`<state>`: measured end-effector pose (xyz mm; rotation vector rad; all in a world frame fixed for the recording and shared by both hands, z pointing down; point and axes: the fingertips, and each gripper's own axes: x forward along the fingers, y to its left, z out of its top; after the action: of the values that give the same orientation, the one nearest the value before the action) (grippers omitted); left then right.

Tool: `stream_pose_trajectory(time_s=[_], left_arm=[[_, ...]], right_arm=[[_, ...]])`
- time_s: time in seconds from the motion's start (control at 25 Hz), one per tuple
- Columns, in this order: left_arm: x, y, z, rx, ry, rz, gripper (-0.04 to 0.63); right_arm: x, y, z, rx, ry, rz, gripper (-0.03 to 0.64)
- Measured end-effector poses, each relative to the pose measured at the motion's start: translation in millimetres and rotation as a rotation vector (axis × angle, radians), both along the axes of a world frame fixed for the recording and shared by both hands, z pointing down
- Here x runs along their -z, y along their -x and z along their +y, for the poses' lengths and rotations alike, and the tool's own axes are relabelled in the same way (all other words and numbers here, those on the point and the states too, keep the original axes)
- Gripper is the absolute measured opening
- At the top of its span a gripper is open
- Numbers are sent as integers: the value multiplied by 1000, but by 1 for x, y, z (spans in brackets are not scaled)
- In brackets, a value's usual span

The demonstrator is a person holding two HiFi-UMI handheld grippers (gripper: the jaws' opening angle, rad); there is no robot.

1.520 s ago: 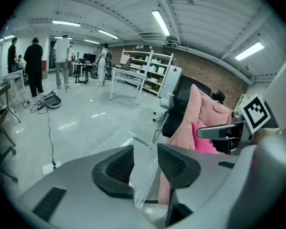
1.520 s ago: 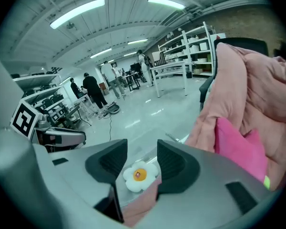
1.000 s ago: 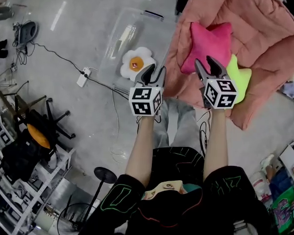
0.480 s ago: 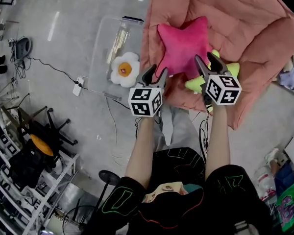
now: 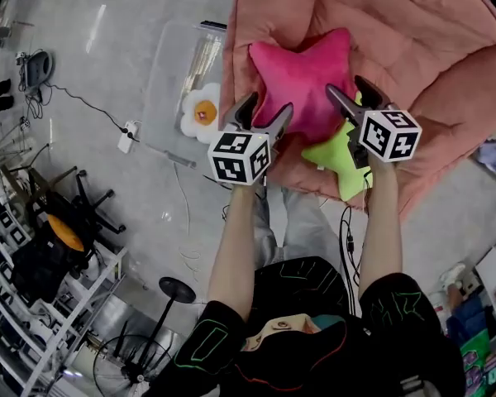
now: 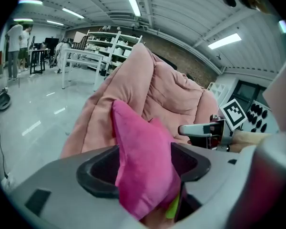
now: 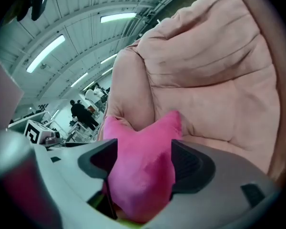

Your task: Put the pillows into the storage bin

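Both tongs, left gripper (image 5: 266, 107) and right gripper (image 5: 347, 88), have just been spreading their jaws. Each stands unclenched astride a point of the pink star pillow (image 5: 302, 77), upper centre on the pink cushion chair (image 5: 413, 40). I judge it equally near both; the storage bin (image 5: 169, 64) waits upper left.

Three pillows, pink star pillow (image 5: 302, 73) upper centre, green star pillow (image 5: 335, 157) just below, egg pillow (image 5: 200, 112) upper left, one clear bin (image 5: 169, 64), one beanbag chair (image 5: 430, 40), two grippers, left gripper (image 5: 266, 110), right gripper (image 5: 348, 89)
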<state>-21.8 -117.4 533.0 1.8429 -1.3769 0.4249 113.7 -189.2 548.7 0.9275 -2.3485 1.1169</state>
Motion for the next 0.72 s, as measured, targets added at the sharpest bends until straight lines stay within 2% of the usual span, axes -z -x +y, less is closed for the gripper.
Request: stream_pose_trajectory(time_s=[0.2,0.36,0.56,0.72], left_arm=[[-11,-13,-7,-15,21,13,383],[-35,-21,-9,-31,79,-20,386],[-43,-17,-10,-13,83,7,393],[-49,-16,-10,-42,107,3,361]], right_arm=[[-29,3,-14,48,52,13,387],[-49,3,-20,67,100,-50,434],[-62,15,-21,101,156,-180,446],[-64,20,-18,96,155,-193,441]])
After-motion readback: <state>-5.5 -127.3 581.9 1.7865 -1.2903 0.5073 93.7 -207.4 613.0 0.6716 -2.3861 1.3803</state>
